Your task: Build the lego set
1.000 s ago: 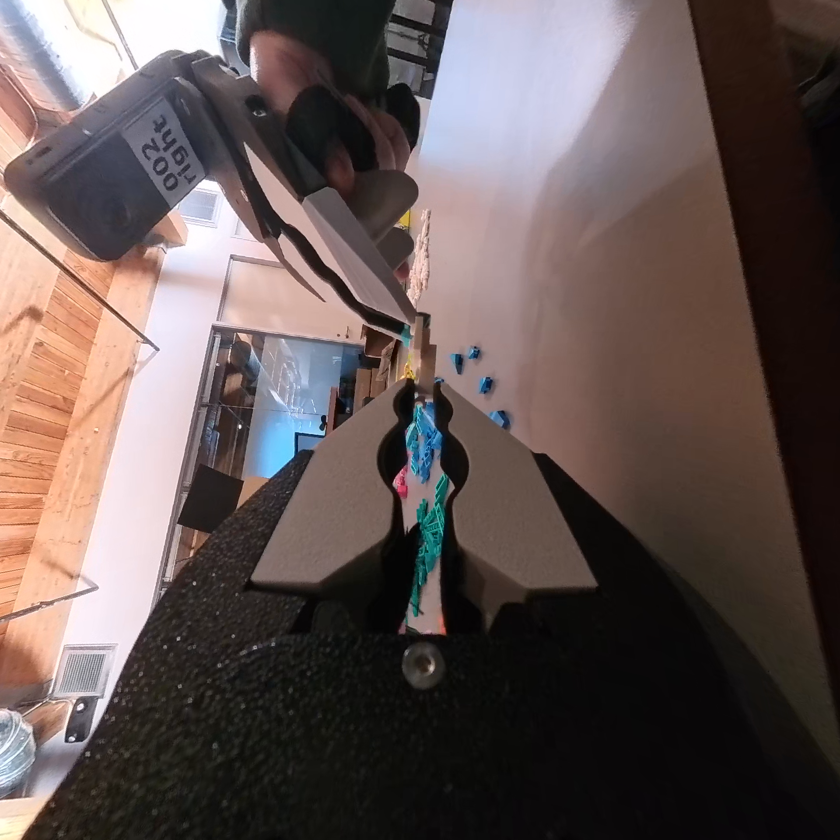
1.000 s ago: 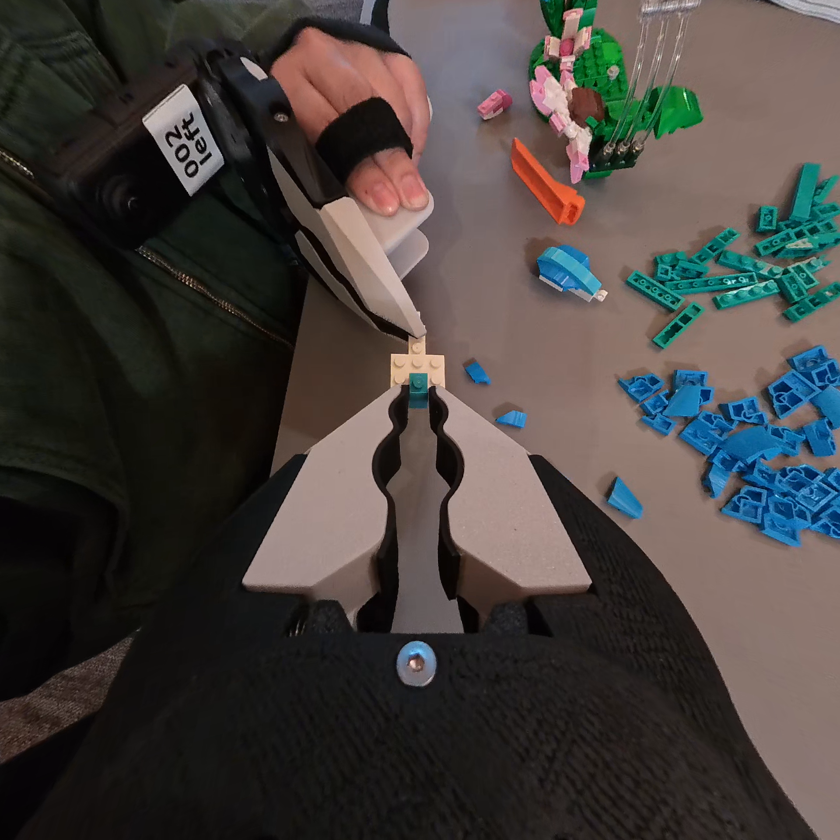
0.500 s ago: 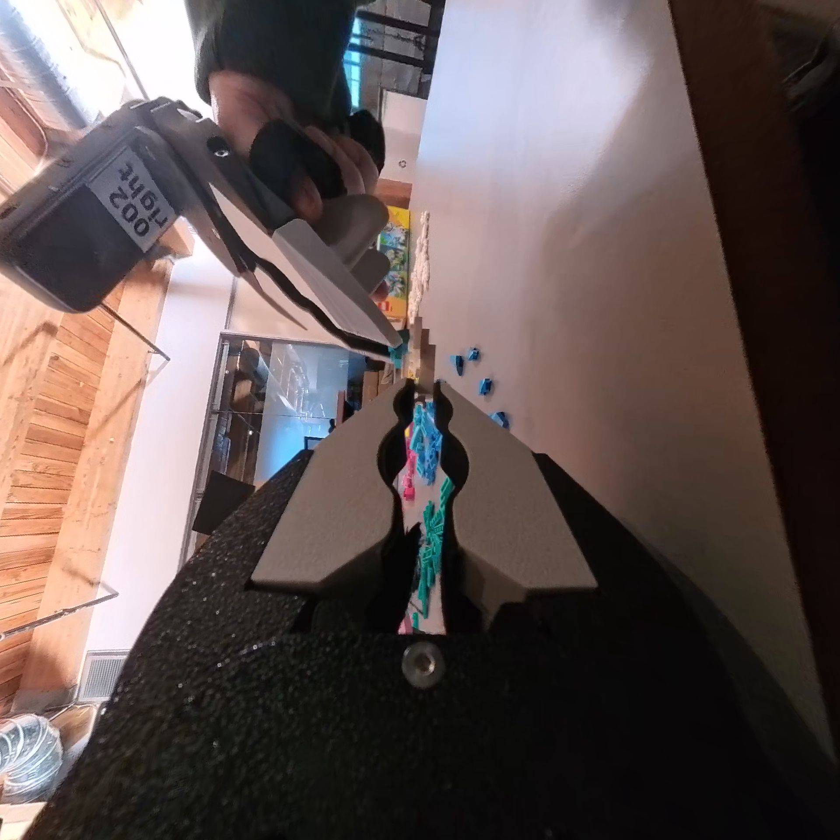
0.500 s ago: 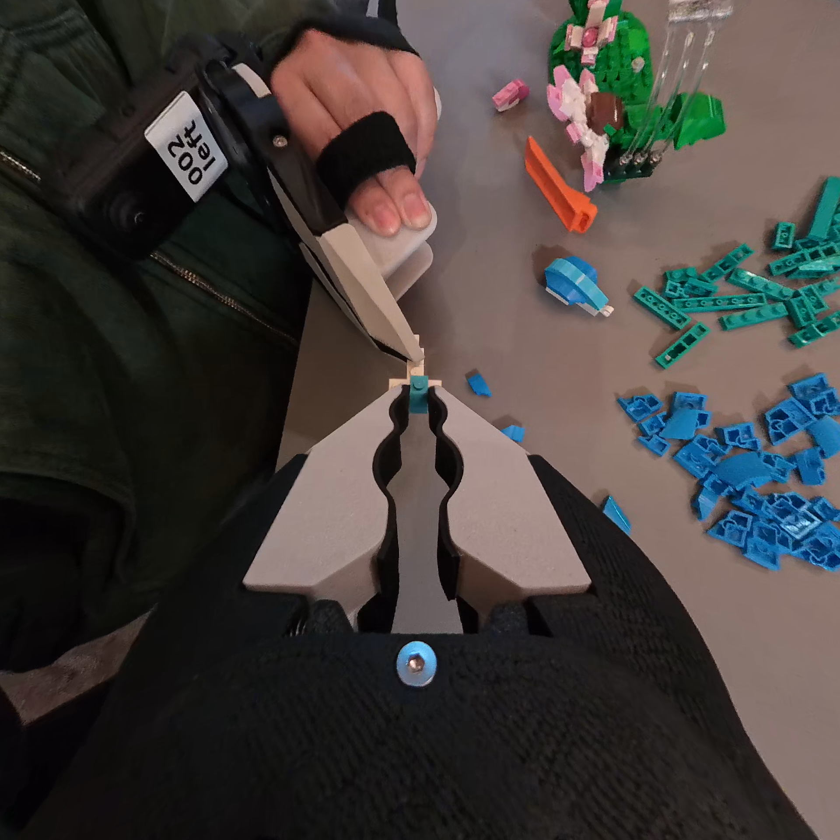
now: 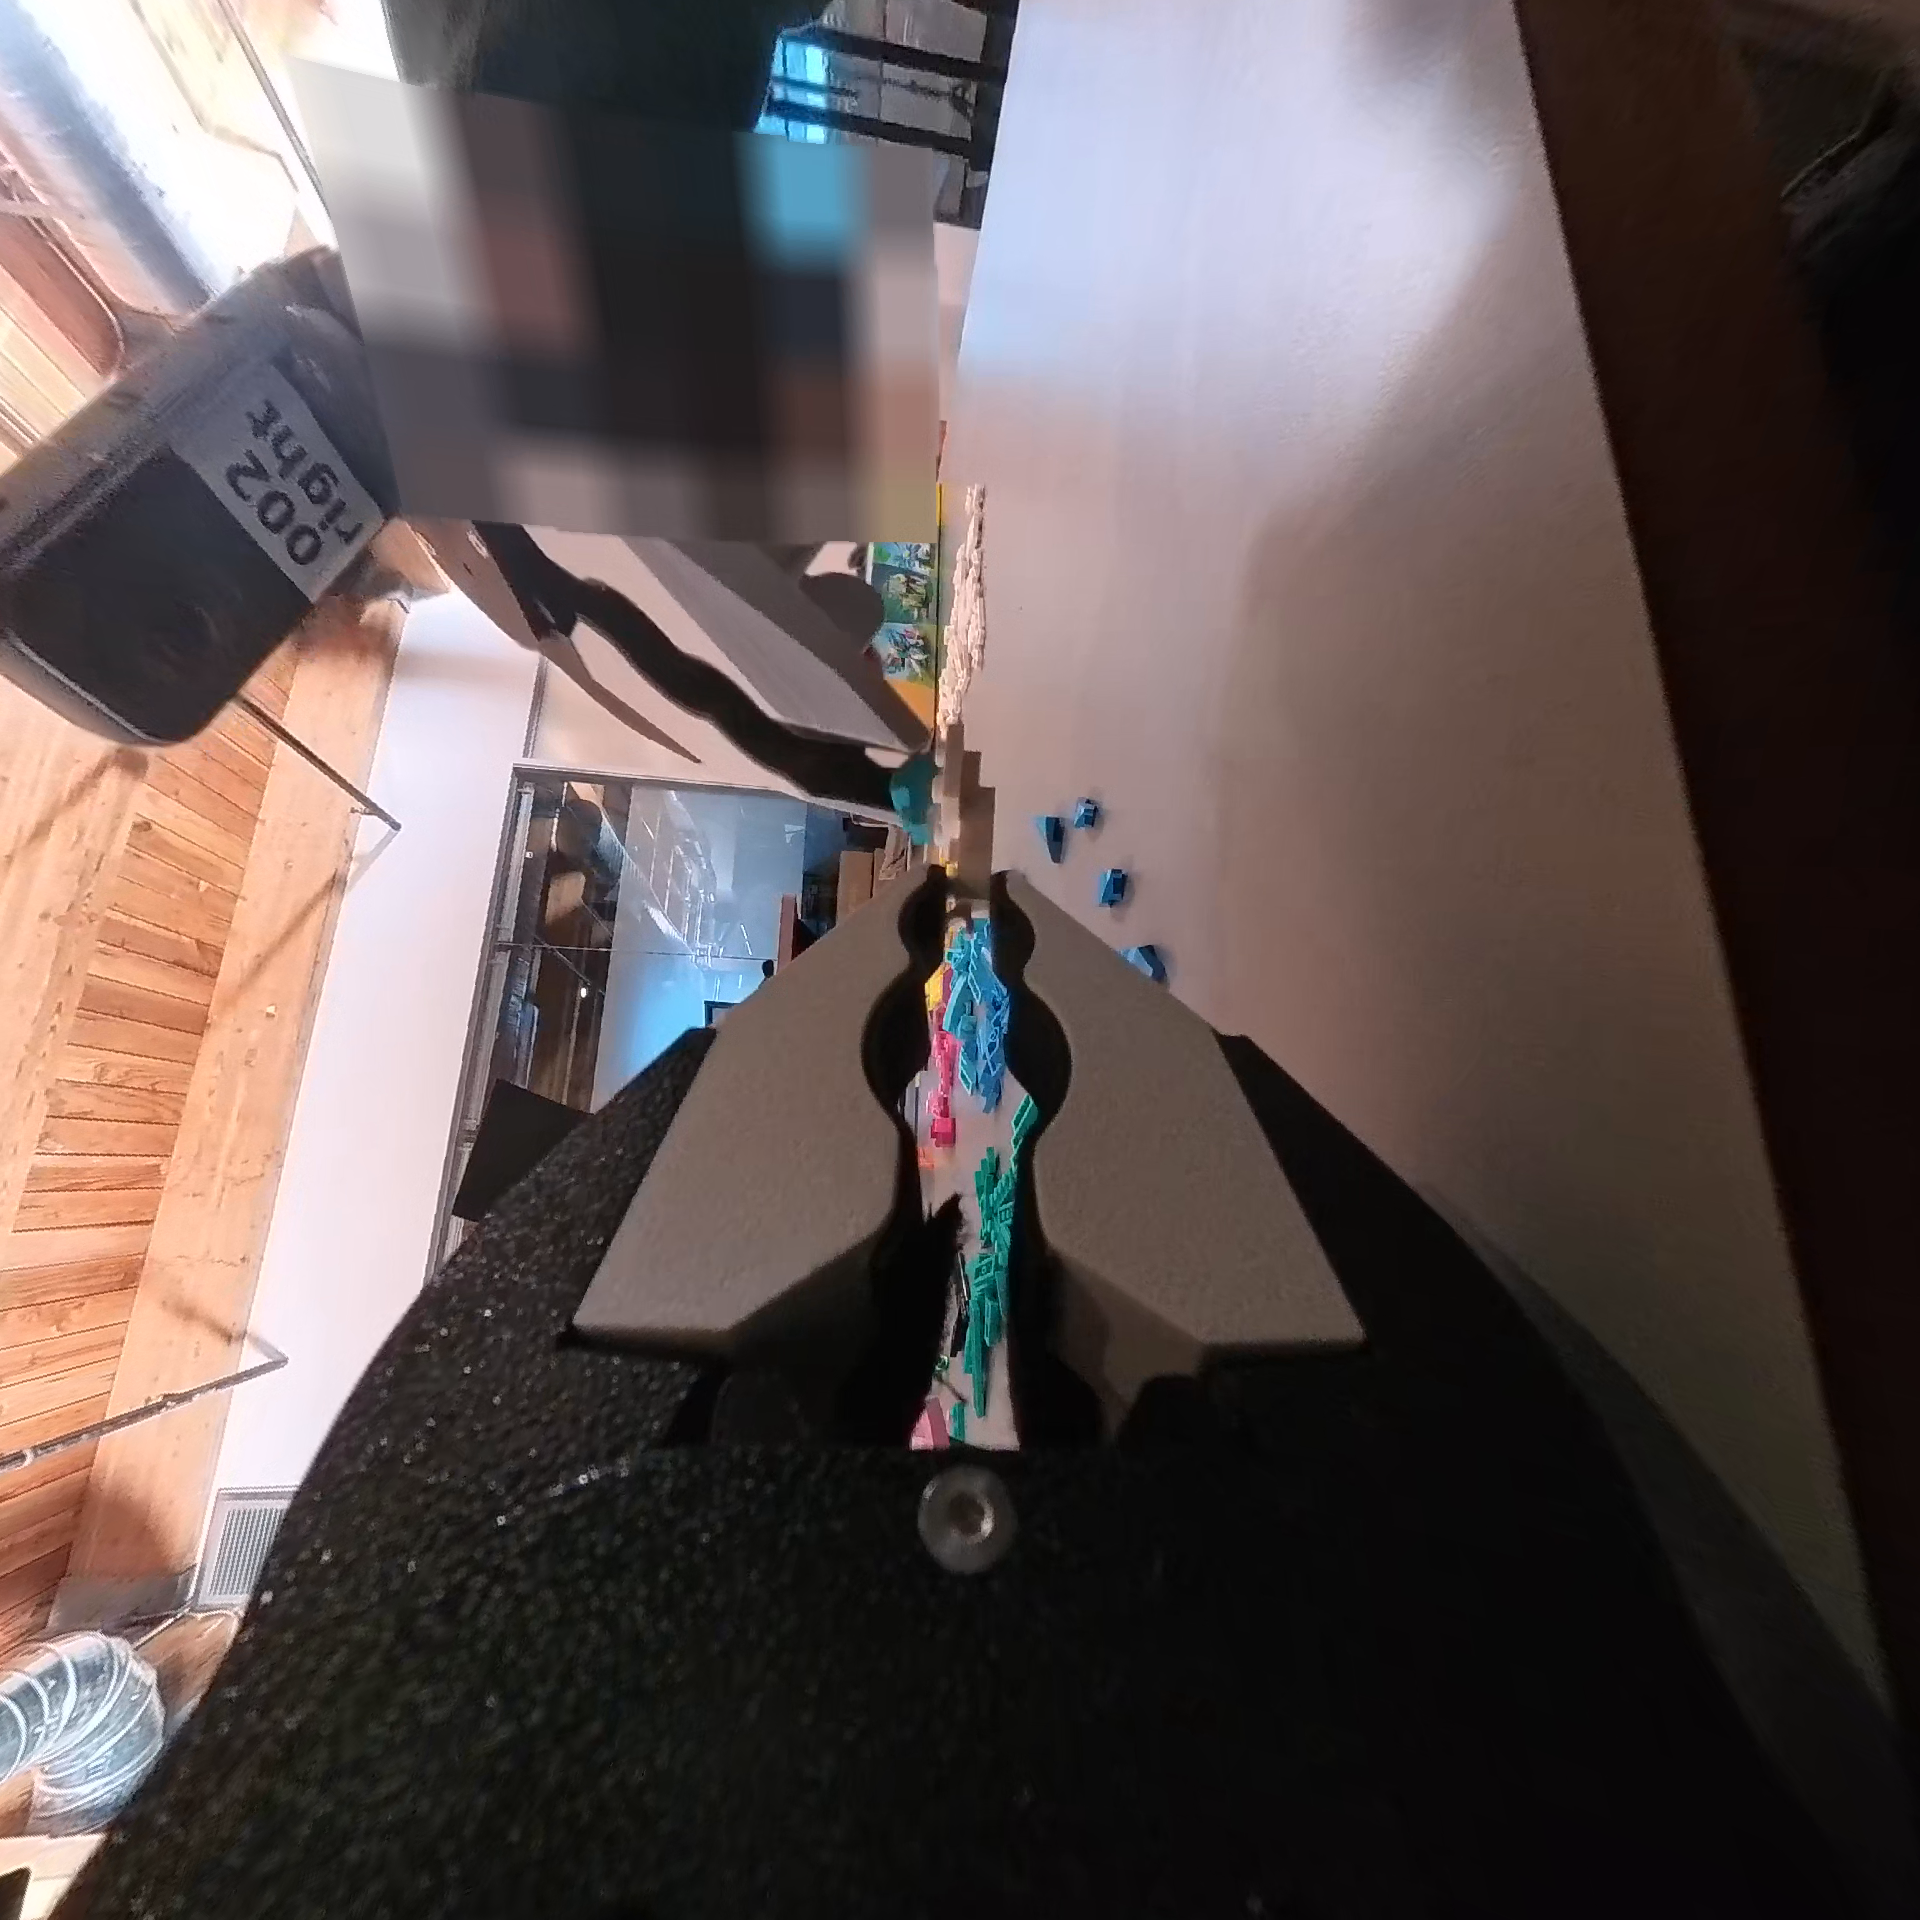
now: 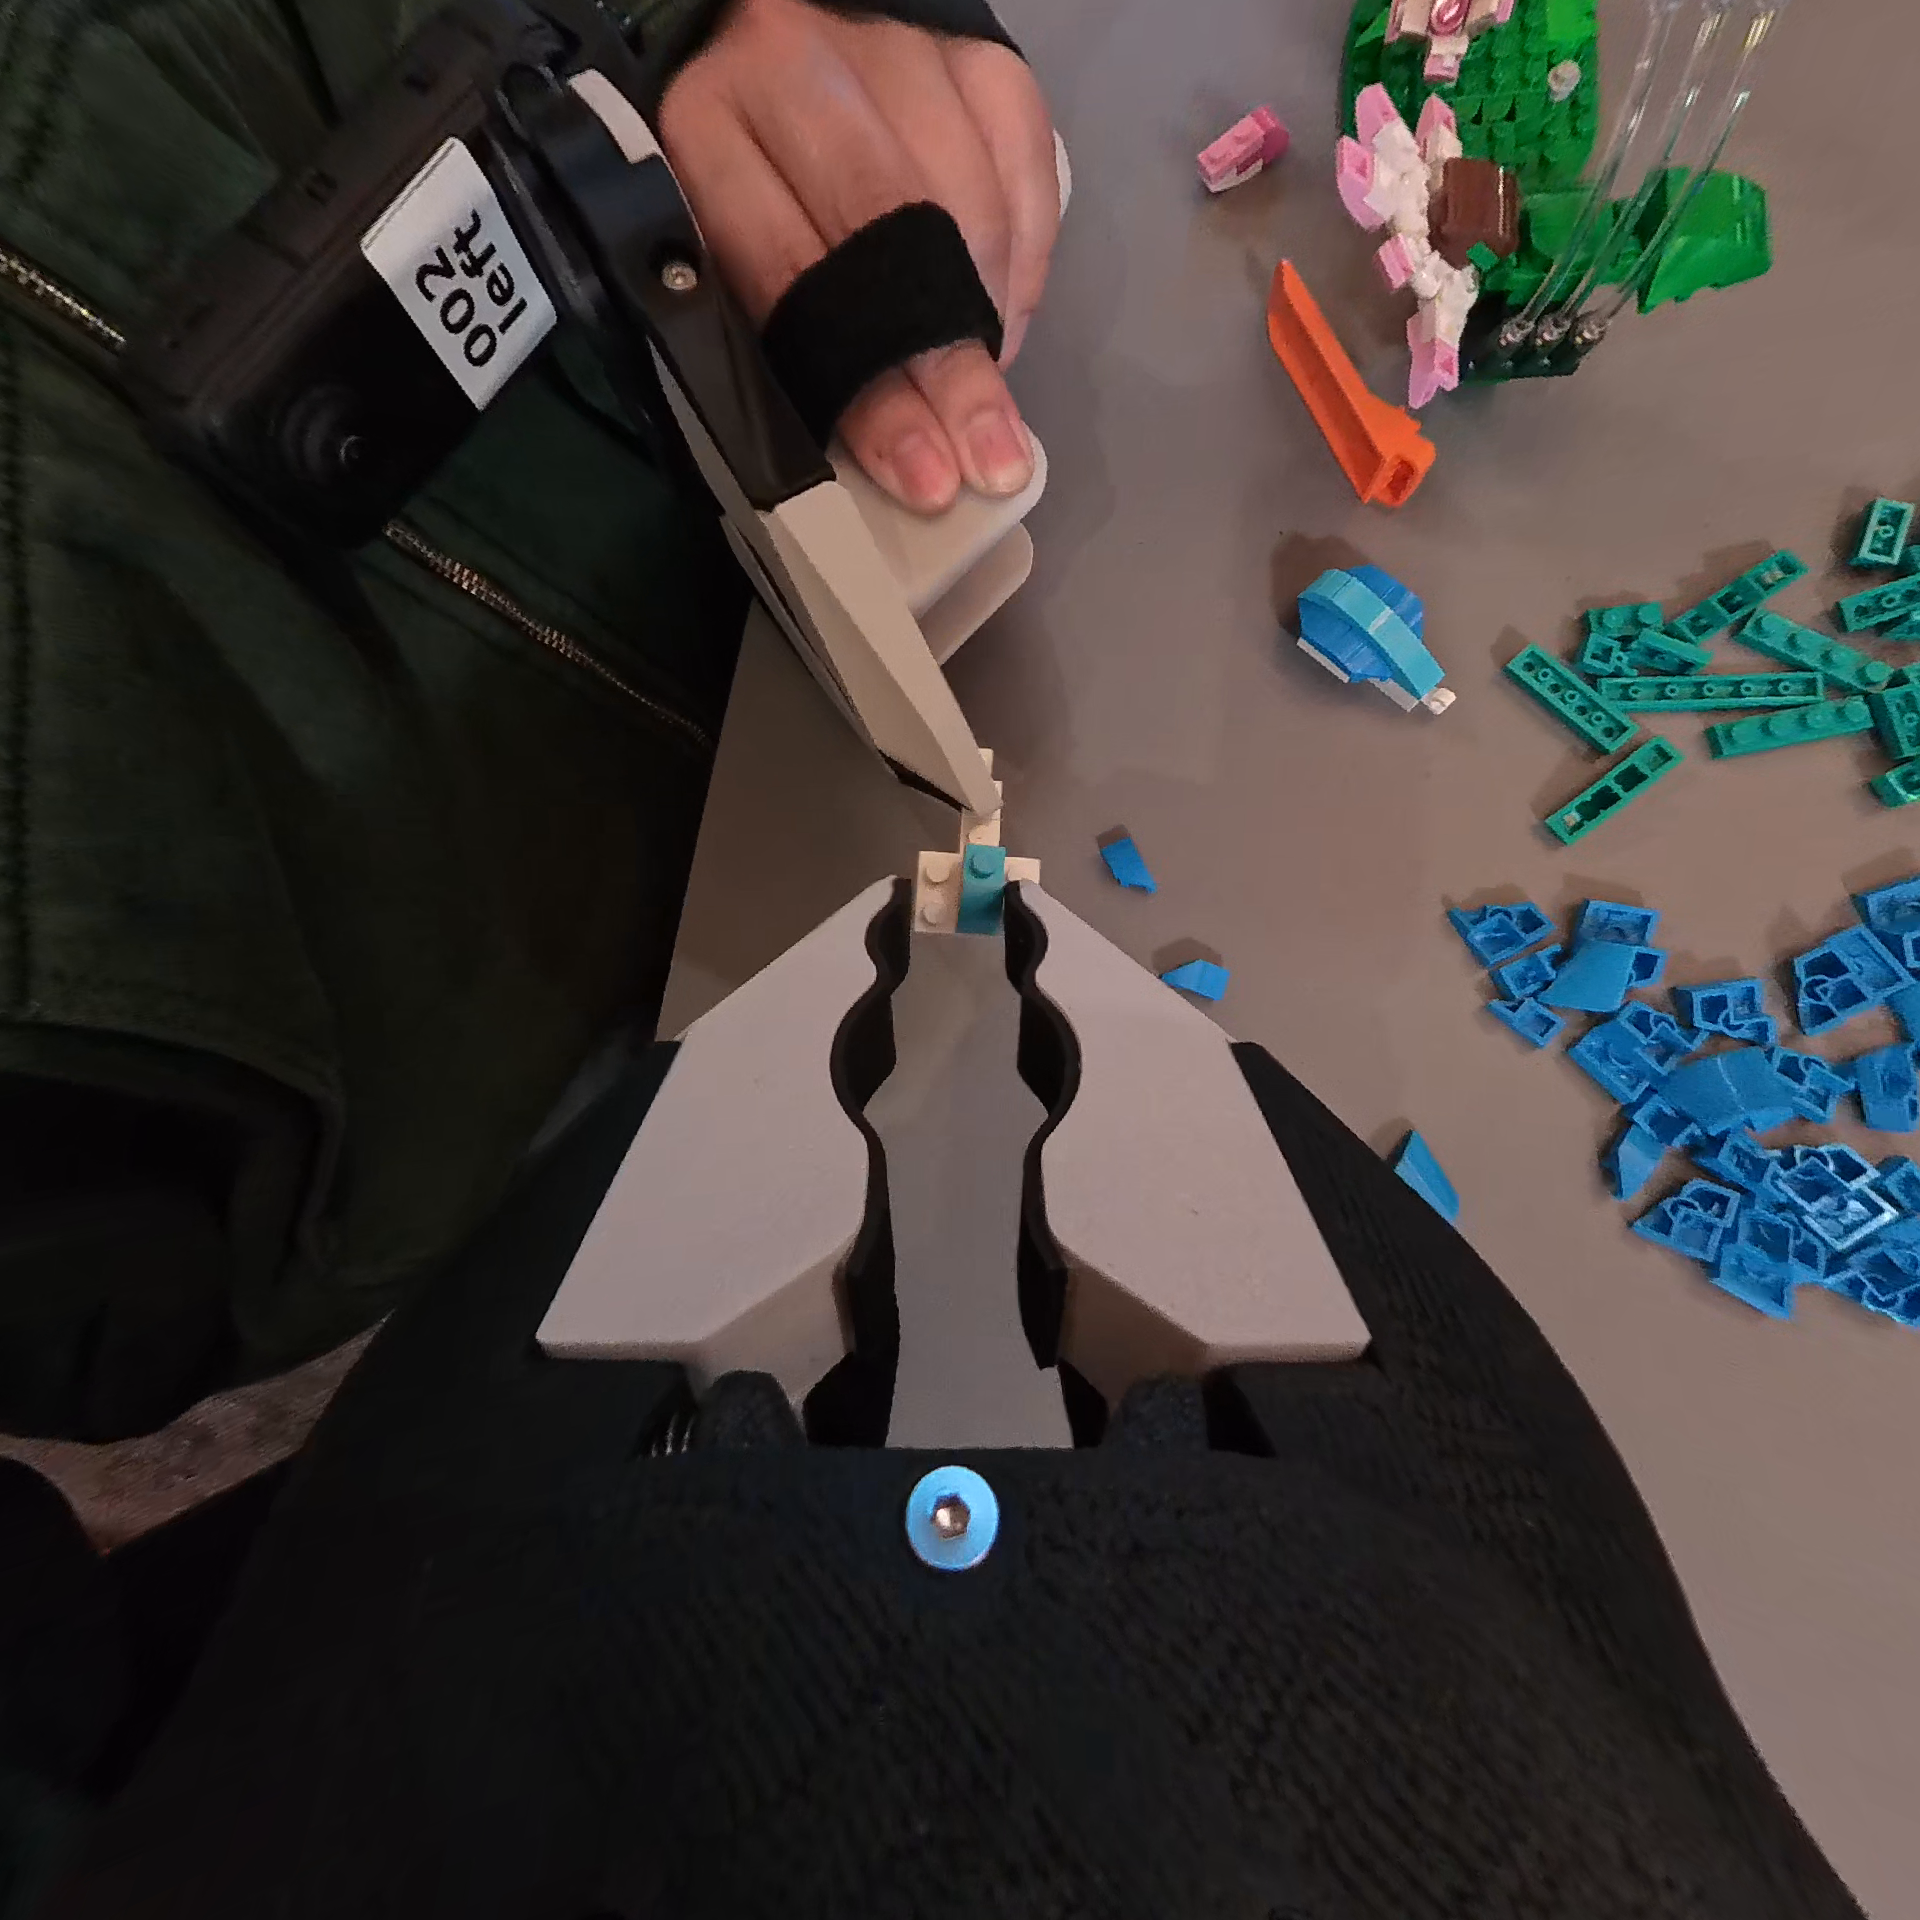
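Right wrist view: right hand-held gripper (image 6: pixel 961 902) clamped on teal brick (image 6: pixel 981 883); left hand-held gripper (image 6: pixel 982 795) pinching tan plate (image 6: pixel 940 891).

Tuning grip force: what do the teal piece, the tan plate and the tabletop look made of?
Teal piece: hard moulded plastic, slight sheen, crisp stud. Tan plate: same look, round studs. Tabletop: smooth matt grey, likely laminate; cannot confirm.

My right tool (image 6: pixel 961 904) pinches a teal piece (image 6: pixel 980 886) against the tan plate (image 6: pixel 938 891) my left tool (image 6: pixel 982 795) grips.
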{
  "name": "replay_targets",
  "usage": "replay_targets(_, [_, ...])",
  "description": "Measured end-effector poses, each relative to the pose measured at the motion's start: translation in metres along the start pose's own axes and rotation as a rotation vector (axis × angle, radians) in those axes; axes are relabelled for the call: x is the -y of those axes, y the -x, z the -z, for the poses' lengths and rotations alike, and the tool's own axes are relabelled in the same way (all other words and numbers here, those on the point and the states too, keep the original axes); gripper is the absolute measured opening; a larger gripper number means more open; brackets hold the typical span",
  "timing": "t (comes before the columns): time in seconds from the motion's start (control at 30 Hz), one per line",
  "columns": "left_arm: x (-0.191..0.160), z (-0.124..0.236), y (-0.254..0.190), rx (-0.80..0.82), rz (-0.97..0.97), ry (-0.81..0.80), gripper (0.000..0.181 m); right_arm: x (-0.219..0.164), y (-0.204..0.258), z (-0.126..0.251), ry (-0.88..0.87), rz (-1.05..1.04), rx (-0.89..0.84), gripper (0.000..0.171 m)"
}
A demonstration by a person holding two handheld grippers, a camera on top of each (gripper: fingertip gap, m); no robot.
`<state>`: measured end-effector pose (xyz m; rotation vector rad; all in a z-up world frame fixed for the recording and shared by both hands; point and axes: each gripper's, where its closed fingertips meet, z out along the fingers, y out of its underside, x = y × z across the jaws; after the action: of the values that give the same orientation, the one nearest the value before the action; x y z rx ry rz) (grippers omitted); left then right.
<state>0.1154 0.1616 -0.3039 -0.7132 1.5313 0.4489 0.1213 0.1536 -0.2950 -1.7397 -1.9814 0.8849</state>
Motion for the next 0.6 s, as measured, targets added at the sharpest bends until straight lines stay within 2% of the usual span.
replay_targets(0.17, [-0.003, -0.001, 0.000, -0.006, 0.009, 0.013, 0.004, 0.003, 0.002, 0.003, -0.047, 0.028, -0.052, 0.025])
replay_targets(0.27, [-0.006, -0.002, -0.001, -0.012, 0.022, 0.027, 0.004, 0.005, -0.003, 0.006, -0.078, 0.092, -0.169, 0.037])
replay_targets(0.4, [-0.010, -0.004, -0.002, -0.025, 0.052, 0.045, 0.005, 0.008, -0.008, 0.003, -0.050, 0.310, -0.410, 0.048])
replay_targets(0.6, [-0.012, -0.005, -0.004, -0.041, 0.065, 0.051, 0.005, 0.000, -0.012, -0.012, 0.203, 0.742, -0.672, 0.050])
